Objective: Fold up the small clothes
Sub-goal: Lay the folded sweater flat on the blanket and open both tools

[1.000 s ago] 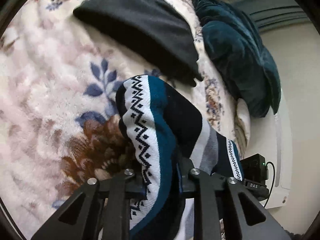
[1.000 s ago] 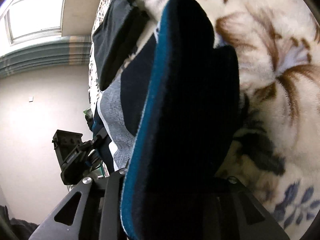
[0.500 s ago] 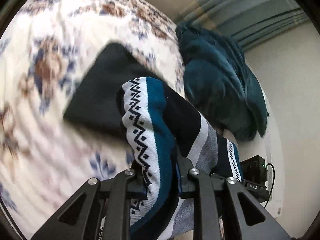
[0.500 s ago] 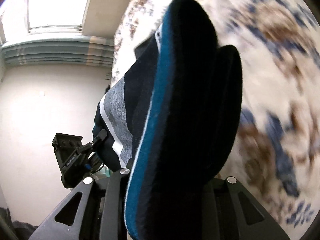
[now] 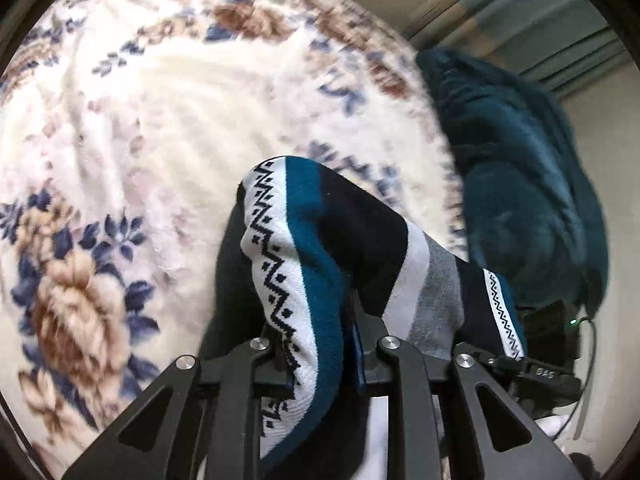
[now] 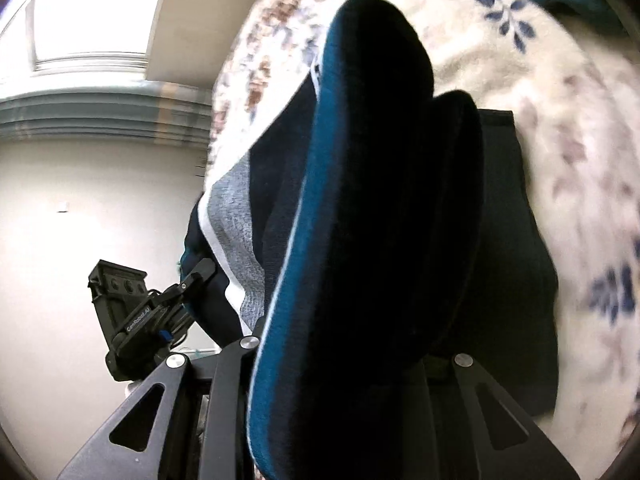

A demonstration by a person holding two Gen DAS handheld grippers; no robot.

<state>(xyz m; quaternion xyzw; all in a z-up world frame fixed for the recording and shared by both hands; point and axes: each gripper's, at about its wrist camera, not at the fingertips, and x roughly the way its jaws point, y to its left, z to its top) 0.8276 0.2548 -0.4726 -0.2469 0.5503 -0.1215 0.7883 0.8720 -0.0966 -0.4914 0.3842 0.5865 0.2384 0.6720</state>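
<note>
A cream floral blanket [image 5: 168,128] spreads from nine o'clock across the bed, under pale walls, a window [image 6: 88,12] and grey-striped curtains [image 5: 532,20]. At centre the striped sock [image 5: 320,248] hangs stretched over it, the left gripper [image 5: 320,368] and right gripper [image 6: 340,360] each clenched on an end. Beneath lies a black garment [image 6: 516,240]; at two o'clock, a heaped teal blanket [image 5: 520,184].

A soft cream blanket [image 5: 168,128] with blue and brown flowers spreads out past the jaws. Off to their right lies a dark teal fluffy pillow [image 5: 520,184] — striped curtains [image 5: 532,12] hang behind it, by a pale wall [image 6: 100,208].
</note>
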